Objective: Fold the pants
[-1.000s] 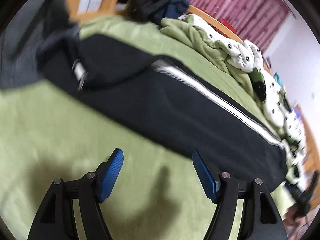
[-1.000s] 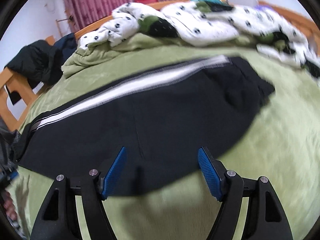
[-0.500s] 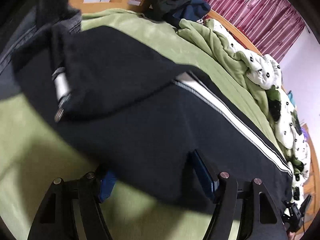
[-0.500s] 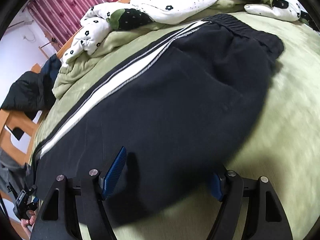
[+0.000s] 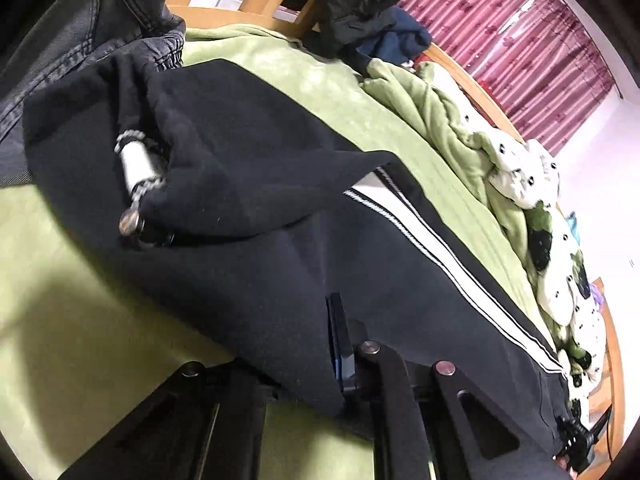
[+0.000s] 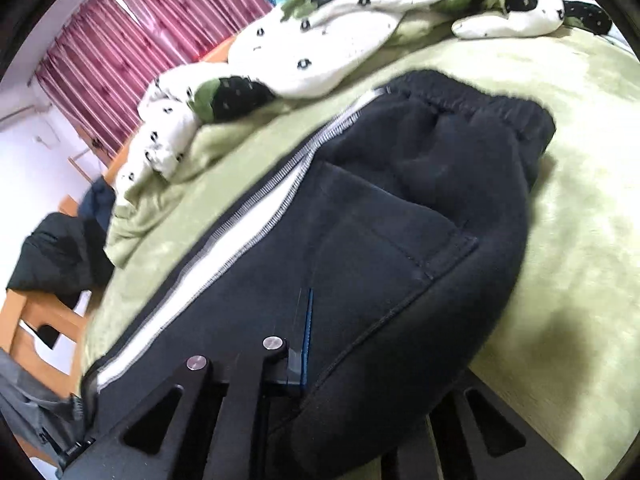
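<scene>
Pants [image 5: 280, 280] lay lengthwise on the green blanket [image 5: 60, 300] of the bed, white side stripe [image 5: 432, 256] up, already doubled leg on leg. Cuff end sat toward the left gripper [image 5: 316, 364], with one cuff turned back and a silver toggle [image 5: 136, 164] showing. Waistband [image 6: 480, 108] sat toward the right gripper [image 6: 320, 344].

Change over the last second: one second back, both grippers hovered wide open short of the near edge, fabric flat. Half a second back, both had slid over the edge with fabric between the pads. At this moment the near edge was bunched and raised in both views. In the left view only one blue pad [image 5: 338, 332] showed, pressed into cloth, the other buried under it. In the right view one pad [image 6: 308, 340] showed edge-on against a rolled fold, the other hidden. Judged: both grippers had closed and were gripping the pants edge, though the hidden pads left full closure unconfirmed.

Meaning for the task: grasp phase appeared complete and the lift was beginning. Next likely called for carrying the near edge or an end across for the next fold. Risk: thick fleece slipping from a shallow pinch, and the turned-back cuff folding in crooked.

Quilt [image 6: 320, 40] and jeans [image 5: 80, 40] lay beside the pants, not touching the grip points.
</scene>
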Action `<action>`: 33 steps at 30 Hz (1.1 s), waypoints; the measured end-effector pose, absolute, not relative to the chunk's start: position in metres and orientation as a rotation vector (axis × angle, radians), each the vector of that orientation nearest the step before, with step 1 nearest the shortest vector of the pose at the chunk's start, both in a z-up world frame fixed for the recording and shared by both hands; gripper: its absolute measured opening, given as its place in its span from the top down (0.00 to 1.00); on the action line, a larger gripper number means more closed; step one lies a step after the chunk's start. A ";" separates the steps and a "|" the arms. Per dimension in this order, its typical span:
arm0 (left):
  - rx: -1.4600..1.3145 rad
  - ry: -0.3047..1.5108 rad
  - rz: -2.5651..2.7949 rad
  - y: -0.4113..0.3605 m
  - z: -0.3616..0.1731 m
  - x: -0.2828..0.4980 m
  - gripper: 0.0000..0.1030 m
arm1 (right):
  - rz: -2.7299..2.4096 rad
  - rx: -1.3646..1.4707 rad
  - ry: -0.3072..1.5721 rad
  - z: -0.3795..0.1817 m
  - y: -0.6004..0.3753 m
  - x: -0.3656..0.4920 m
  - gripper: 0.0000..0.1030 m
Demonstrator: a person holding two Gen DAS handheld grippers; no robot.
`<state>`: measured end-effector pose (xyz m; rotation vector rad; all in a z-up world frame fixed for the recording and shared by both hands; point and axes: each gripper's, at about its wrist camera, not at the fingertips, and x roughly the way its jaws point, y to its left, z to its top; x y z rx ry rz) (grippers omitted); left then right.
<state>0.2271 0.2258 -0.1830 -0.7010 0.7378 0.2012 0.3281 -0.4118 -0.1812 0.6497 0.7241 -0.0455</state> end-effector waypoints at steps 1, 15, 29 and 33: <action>-0.698 0.740 0.193 0.222 -0.181 0.221 0.90 | -0.050 0.653 0.726 -0.178 -0.415 0.324 0.91; -0.538 0.786 0.063 0.121 -0.176 0.085 0.90 | -0.101 0.638 0.744 -0.161 -0.515 0.189 0.91; -0.433 0.856 0.149 0.103 -0.174 0.052 0.52 | -0.127 0.460 0.801 -0.184 -0.529 0.123 0.50; -0.341 0.839 0.172 0.090 -0.164 0.038 0.47 | -0.154 0.512 0.754 -0.182 -0.552 0.112 0.40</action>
